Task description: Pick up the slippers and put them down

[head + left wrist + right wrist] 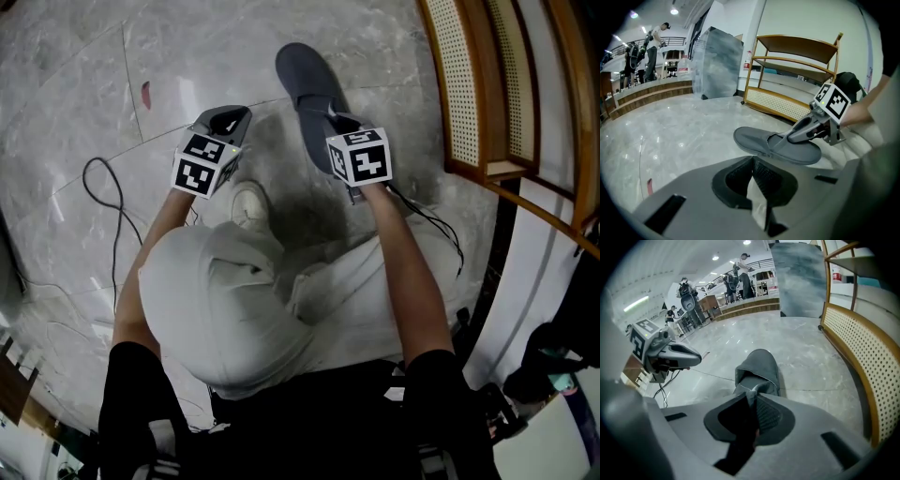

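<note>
A grey slipper hangs toe-forward just above the marble floor, with my right gripper shut on its strap. The right gripper view shows the strap pinched between the pads at my right gripper, and the slipper's toe points away. From the left gripper view the slipper floats over the floor under the right gripper. My left gripper is level with it to the left, apart from the slipper. Its jaws meet at the tips with nothing held. No second slipper shows.
A wooden shoe rack with a cane panel stands close on the right. A black cable loops on the floor at the left. The person's white shoe is below the grippers. People stand far off.
</note>
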{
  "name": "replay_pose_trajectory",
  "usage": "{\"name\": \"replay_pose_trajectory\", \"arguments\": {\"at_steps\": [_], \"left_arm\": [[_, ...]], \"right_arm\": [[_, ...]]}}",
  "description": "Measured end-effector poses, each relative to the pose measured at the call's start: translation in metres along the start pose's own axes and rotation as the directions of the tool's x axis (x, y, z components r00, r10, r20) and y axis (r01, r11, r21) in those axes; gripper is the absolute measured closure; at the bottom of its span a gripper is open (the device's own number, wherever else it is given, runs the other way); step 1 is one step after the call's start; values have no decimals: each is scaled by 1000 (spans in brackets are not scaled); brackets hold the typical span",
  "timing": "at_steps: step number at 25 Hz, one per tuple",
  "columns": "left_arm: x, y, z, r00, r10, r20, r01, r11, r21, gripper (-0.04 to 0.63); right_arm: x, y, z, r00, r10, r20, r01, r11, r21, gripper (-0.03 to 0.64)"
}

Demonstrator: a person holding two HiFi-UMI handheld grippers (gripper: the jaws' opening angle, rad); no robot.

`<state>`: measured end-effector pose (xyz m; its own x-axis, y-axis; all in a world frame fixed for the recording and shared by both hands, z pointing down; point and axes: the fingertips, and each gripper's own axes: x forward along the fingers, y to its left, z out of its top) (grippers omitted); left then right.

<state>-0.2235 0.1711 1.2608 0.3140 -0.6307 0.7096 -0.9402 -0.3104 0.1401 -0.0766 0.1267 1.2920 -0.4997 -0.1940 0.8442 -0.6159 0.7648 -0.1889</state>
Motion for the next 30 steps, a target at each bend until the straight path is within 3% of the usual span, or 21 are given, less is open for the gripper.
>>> {"name": "replay_pose_trajectory", "arguments": {"at_steps": [16,22,30], "left_arm": [[8,7,-40,998,-12,-64,8,998,-58,591],[9,6,-37,998,-25,-62,17,994,-112,591],[13,13,-41,998,-14,-68,6,993,-121,591]], "right_arm": [[19,3,-29,998,30,-50,-24,994,110,554],[21,1,-34,998,32,-62,-26,994,109,537],[18,7,-39,994,60,-94,-55,997,57,495]]}}
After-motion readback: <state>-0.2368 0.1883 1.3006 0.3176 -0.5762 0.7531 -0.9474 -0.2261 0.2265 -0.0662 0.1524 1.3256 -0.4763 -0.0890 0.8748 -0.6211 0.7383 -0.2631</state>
